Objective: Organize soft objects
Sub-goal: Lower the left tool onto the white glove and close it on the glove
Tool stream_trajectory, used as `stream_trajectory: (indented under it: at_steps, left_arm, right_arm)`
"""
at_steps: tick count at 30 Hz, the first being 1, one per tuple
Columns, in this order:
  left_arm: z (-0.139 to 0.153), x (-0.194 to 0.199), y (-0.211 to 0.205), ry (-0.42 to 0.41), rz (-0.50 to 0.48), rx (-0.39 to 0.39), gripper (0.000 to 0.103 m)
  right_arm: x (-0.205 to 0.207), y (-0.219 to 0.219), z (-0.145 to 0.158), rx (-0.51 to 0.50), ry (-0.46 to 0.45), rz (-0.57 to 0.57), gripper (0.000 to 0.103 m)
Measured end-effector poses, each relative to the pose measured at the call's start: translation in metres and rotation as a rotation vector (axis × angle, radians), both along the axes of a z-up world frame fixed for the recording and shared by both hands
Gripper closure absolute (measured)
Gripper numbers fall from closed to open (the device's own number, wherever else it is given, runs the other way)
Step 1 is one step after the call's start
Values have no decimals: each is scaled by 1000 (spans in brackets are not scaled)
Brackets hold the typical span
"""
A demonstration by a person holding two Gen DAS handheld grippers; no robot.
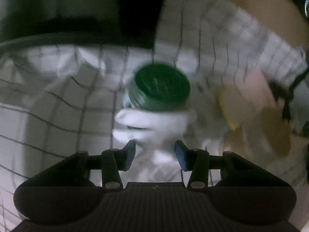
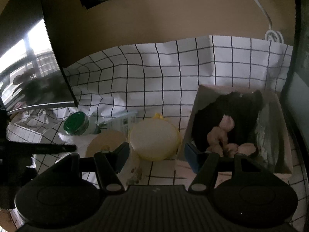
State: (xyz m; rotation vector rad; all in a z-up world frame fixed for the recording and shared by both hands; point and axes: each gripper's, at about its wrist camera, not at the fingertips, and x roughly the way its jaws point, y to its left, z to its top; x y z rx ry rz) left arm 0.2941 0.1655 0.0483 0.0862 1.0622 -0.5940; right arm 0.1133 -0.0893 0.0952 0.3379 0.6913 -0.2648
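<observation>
In the blurred left wrist view my left gripper (image 1: pixel 155 149) is open, its fingers on either side of a white soft bundle (image 1: pixel 150 125) that lies against a green-lidded jar (image 1: pixel 161 88). In the right wrist view my right gripper (image 2: pixel 156 154) is open and empty just before a round yellow-edged puff (image 2: pixel 154 142). A pink box (image 2: pixel 280 135) at the right holds a black cloth (image 2: pixel 222 112) and a pink plush toy (image 2: pixel 222 135). The jar (image 2: pixel 75 123) stands at the left, with the left gripper's dark body (image 2: pixel 34 148) beside it.
A white checked cloth (image 2: pixel 154 77) covers the table. A tan round pad (image 2: pixel 104 143) and a pale green packet (image 2: pixel 123 123) lie near the puff. A dark monitor (image 2: pixel 48 58) stands at the left, a white cable and plug (image 2: pixel 273 35) at the back right.
</observation>
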Motion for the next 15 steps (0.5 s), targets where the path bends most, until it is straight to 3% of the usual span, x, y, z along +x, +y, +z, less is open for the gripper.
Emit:
stream_trajectory:
  at_steps: [8,12,15]
  left_arm:
    - [-9,-37,-21,9,-160,-72,57]
    - [-9,-61,-24,41,-291,-45,57]
    - [-3,-71,-15,45,-321,-15,57]
  right_arm:
    - [-5,1,-7,18,35,-11,39]
    - [-5,4,-9,22,41,-8,39]
    - [-6,5,-9,24,43,-7,39]
